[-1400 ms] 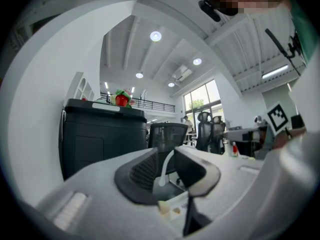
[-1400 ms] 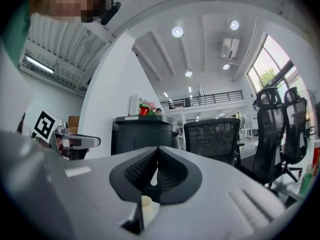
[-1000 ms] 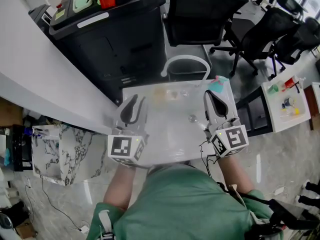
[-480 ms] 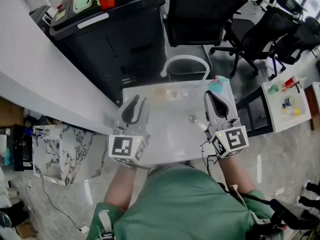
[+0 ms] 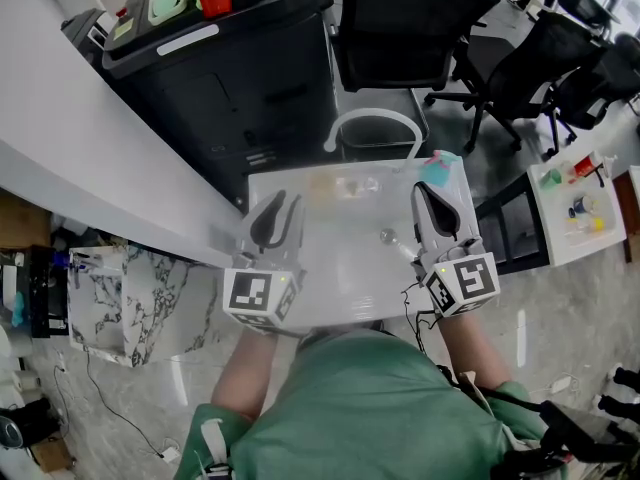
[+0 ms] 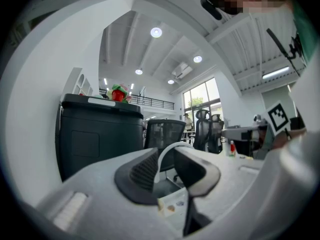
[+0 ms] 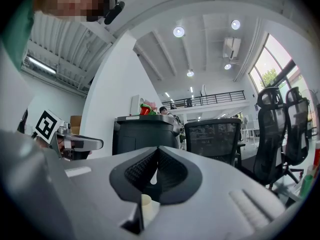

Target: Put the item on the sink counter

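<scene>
In the head view the white sink counter lies in front of me, with a curved white faucet at its far edge. A small pale packet lies near the faucet, and it also shows below the jaws in the left gripper view. A teal item sits at the far right corner. My left gripper hovers over the counter's left part, open with nothing between its jaws. My right gripper is over the right part, tips touching, holding nothing.
A round metal drain sits in the counter between the grippers. Behind the counter stand a large black bin with a red and green thing on top and a black office chair. A white side table with small bottles is at the right.
</scene>
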Motion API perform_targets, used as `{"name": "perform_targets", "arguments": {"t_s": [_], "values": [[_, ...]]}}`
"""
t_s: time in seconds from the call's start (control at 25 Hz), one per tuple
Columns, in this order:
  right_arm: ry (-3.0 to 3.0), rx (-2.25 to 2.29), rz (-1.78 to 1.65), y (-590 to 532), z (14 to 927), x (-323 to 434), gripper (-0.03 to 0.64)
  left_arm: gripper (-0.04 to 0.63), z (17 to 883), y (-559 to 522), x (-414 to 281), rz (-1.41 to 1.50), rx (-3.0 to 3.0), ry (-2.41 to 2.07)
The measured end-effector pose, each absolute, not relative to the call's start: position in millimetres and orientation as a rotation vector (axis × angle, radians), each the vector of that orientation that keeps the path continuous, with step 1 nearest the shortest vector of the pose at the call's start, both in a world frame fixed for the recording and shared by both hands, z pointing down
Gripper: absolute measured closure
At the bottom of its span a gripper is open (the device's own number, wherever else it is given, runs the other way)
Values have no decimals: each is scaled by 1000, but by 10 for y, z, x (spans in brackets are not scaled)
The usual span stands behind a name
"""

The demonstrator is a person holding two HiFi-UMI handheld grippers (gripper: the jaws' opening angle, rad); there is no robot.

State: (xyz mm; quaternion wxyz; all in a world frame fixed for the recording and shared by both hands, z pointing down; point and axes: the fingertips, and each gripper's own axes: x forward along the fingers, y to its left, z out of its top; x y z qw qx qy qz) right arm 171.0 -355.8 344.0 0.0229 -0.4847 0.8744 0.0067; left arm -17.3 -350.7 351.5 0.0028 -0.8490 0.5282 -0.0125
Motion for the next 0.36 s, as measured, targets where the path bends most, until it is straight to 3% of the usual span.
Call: {"name": "perform_targets", "arguments": {"t_s": [0.36], "values": [[2702,-1486,-9,-3527,3472,1827,615,504,3526,-3460,-65,-43,-2648,1677]]}}
